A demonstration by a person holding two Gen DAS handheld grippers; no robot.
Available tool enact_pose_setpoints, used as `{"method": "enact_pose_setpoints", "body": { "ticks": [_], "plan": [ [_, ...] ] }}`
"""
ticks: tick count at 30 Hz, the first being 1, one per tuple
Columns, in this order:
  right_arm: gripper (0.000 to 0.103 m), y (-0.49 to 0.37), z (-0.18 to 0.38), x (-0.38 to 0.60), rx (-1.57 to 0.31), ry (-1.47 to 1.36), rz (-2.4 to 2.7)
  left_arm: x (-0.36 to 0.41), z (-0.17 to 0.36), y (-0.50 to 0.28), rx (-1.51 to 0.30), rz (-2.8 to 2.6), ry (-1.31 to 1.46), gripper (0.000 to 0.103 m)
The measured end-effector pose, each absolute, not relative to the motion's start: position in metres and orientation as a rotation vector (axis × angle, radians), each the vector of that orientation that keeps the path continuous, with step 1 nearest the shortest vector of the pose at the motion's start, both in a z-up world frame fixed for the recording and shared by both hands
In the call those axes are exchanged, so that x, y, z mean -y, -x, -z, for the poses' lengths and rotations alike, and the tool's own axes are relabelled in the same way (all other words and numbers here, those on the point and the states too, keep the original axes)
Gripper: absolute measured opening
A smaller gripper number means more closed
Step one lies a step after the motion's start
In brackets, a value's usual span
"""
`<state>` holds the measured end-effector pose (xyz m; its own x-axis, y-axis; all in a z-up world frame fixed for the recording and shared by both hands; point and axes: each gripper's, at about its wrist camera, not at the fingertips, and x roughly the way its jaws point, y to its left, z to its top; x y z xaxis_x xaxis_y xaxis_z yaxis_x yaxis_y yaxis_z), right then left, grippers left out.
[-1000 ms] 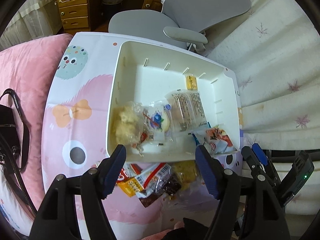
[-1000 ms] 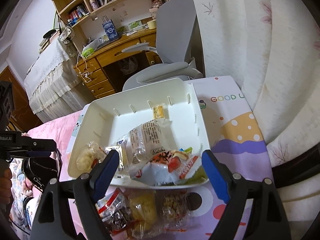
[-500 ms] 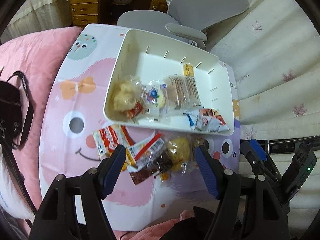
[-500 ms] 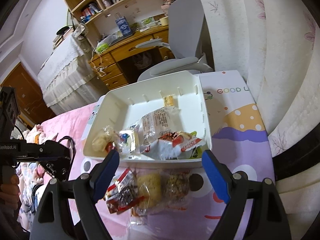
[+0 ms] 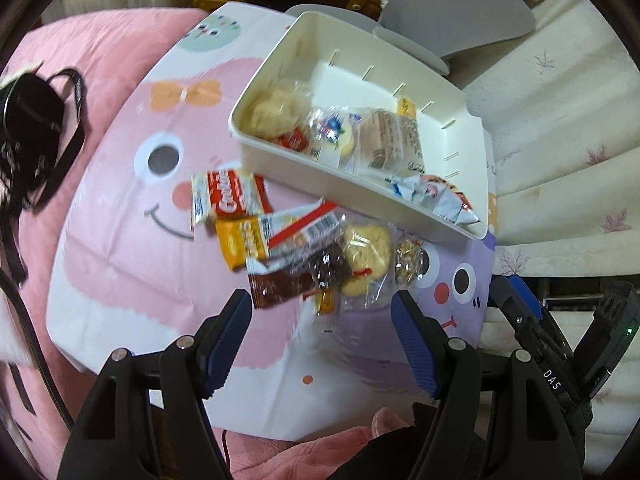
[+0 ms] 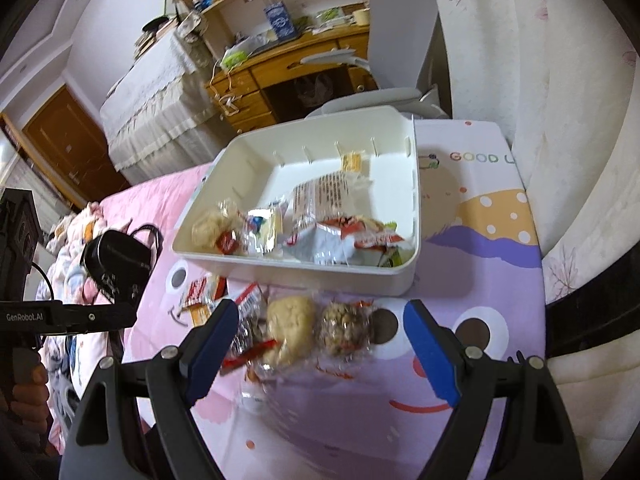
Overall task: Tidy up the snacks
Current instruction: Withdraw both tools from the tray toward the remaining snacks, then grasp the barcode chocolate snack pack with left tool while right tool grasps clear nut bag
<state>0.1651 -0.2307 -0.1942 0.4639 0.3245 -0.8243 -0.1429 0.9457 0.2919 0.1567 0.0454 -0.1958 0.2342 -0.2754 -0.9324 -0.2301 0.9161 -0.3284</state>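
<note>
I am over a bed with a pink blanket (image 5: pixel 116 36) and a cartoon mat (image 5: pixel 132 248) spread across it; a wooden desk (image 6: pixel 296 64) and a grey chair (image 6: pixel 400 28) sit at the top of the right view.

My left gripper (image 5: pixel 322 322) has its blue jaws apart with nothing between them, hanging low in the frame just under a loose pile of snacks (image 5: pixel 304 248). The pile is blurred: I can pick out a red-and-white pack (image 5: pixel 228 198), an orange pack (image 5: pixel 240 240), a dark brown wrapper (image 5: pixel 280 288) and a pale cookie (image 5: pixel 366 258) in clear film, but no print is readable. They overlap, so the lower ones are partly hidden.

My right gripper (image 6: pixel 316 334) is also spread wide and empty, its jaws flanking the same pile, with the cookie (image 6: pixel 290 326) and a nutty cluster (image 6: pixel 346 328) in the gap.

Beyond the pile, touching its far edge, stands the white bin (image 5: pixel 352 184), already holding several wrapped snacks along its near wall, which cuts off their lower parts. A black bag (image 5: pixel 32 120) lies at the left edge, half out of frame.
</note>
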Motion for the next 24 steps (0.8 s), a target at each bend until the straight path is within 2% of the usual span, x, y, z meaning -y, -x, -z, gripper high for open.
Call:
{"method": "enact_pose_setpoints", "body": {
  "ticks": [5,15,24],
  "plan": [
    [0.085,-0.162,0.207,0.236,-1.101,-0.165,-0.312,-0.039,0.214,-0.14,-1.378,0.006,0.513,0.075],
    [0.085,-0.162,0.238,0.238,-1.217,-0.123,-0.321,-0.031,0.248,-0.127,-1.431,-0.106,0.622,0.075],
    [0.085,-0.161,0.272,0.234,-1.307,-0.063,-0.328,-0.027,0.274,-0.131,-1.375,-0.228,0.719,0.075]
  ]
}}
